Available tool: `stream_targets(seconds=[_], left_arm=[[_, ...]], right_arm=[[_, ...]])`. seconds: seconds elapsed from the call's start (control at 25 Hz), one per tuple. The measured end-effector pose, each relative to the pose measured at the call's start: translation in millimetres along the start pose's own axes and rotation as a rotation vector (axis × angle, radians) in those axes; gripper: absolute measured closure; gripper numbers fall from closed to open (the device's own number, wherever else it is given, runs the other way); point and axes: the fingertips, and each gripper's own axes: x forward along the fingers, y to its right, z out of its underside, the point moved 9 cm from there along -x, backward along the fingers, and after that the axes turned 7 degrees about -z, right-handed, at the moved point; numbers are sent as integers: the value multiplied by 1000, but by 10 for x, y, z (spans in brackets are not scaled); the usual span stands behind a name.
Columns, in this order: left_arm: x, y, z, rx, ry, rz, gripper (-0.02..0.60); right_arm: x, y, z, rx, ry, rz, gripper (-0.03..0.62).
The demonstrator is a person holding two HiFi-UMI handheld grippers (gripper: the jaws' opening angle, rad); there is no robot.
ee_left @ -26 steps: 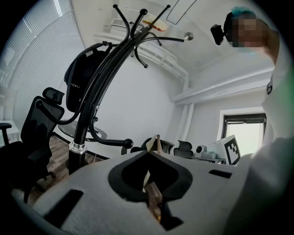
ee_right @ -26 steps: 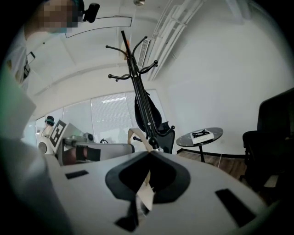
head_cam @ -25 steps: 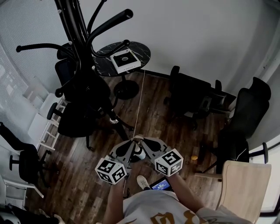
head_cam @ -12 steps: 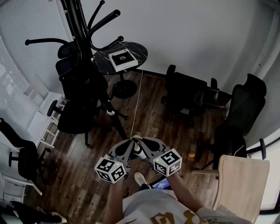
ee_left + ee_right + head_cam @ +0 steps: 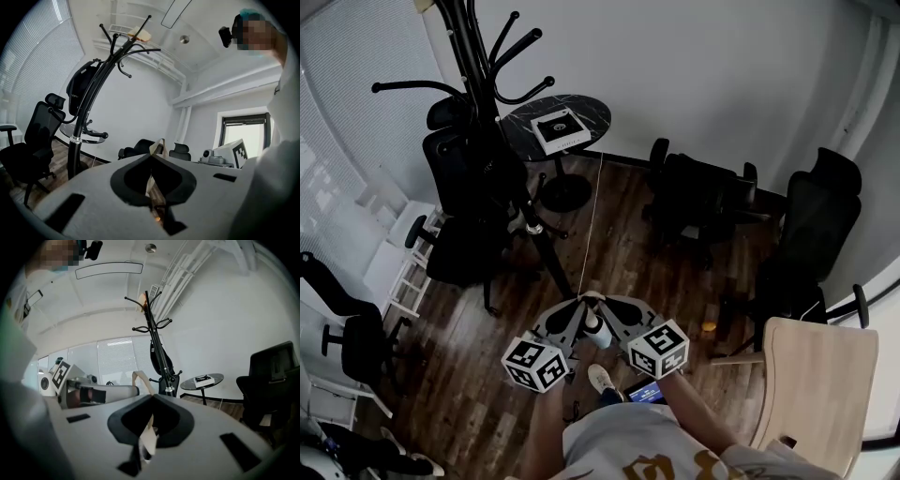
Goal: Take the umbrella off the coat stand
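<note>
The black coat stand (image 5: 474,66) rises at the upper left of the head view, its hooks spread out. A dark folded umbrella (image 5: 78,92) hangs from it, also seen as a long dark shape (image 5: 158,357) in the right gripper view. In the head view I cannot tell it from the black chair behind. My left gripper (image 5: 579,302) and right gripper (image 5: 605,300) are held close to my body, tips together, far from the stand. Both are shut, with only a thin beige strip between the jaws of the left gripper (image 5: 152,157) and of the right gripper (image 5: 151,397).
A round black table (image 5: 598,103) with a white-edged box (image 5: 561,129) stands beside the stand. Black office chairs stand at the left (image 5: 457,251), middle (image 5: 698,202) and right (image 5: 820,225). A pale wooden tabletop (image 5: 814,384) is at lower right. A thin cord (image 5: 589,220) crosses the floor.
The coat stand and round table now show smaller and higher in the head view, as if seen from farther back. Both grippers have stayed shut in the same place.
</note>
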Motion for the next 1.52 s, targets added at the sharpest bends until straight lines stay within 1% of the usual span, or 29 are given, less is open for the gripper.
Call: stream_targets(seconds=[0.44, 0.6, 0.8, 1.0, 1.2, 1.32, 1.52], left_arm=[[-332, 484, 33, 27, 10, 14, 560], [-447, 630, 78, 34, 6, 17, 560], [-604, 792, 126, 78, -6, 23, 560], [-739, 884, 191, 50, -7, 34, 560], [-865, 889, 201, 41, -8, 32, 560], [-928, 890, 213, 31, 6, 36, 560], [-1070, 887, 196, 23, 25, 41, 560]], right_arm=[[-485, -343, -29, -16, 33, 13, 577], [-664, -464, 2, 4, 51, 14, 577], [-817, -595, 23, 2, 48, 24, 577], [-919, -710, 68, 4, 36, 32, 577], [-929, -854, 79, -68, 4, 42, 577], [-941, -938, 76, -93, 3, 42, 577], [-931, -1093, 81, -100, 5, 39, 577]])
